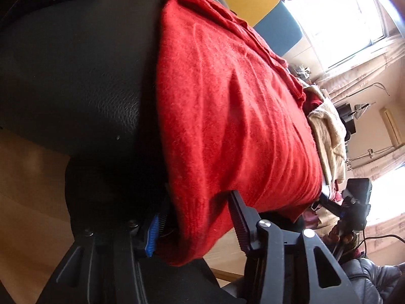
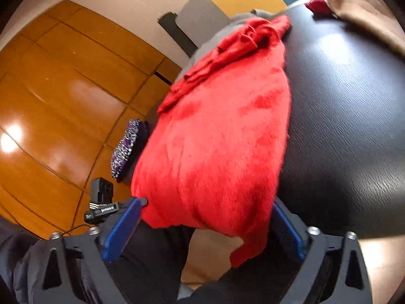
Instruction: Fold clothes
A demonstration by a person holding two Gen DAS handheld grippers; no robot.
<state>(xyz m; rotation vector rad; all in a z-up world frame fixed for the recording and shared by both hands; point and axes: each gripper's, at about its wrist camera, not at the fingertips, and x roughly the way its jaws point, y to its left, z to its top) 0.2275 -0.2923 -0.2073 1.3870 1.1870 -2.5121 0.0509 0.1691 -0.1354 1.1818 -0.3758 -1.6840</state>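
With the red sweater point(image 1: 227, 116) draped over the black seat point(image 1: 76, 63) ahead, its hem hanging between both spread, unclenched claws, left claw point(image 1: 195, 225) and right claw point(image 2: 205, 223), a one-layer pinch could drag it off.

The red garment point(image 1: 227, 116) drapes over the near edge of the black surface point(image 1: 76, 63), and its hanging hem swallows the left tool point(image 1: 197, 230) so you can't tell whether the pads press it. In the right wrist view the fabric is smeared with blur, covering the right tool point(image 2: 207, 217) fingertips. The cream pile point(image 1: 329, 136) behind is half hidden.
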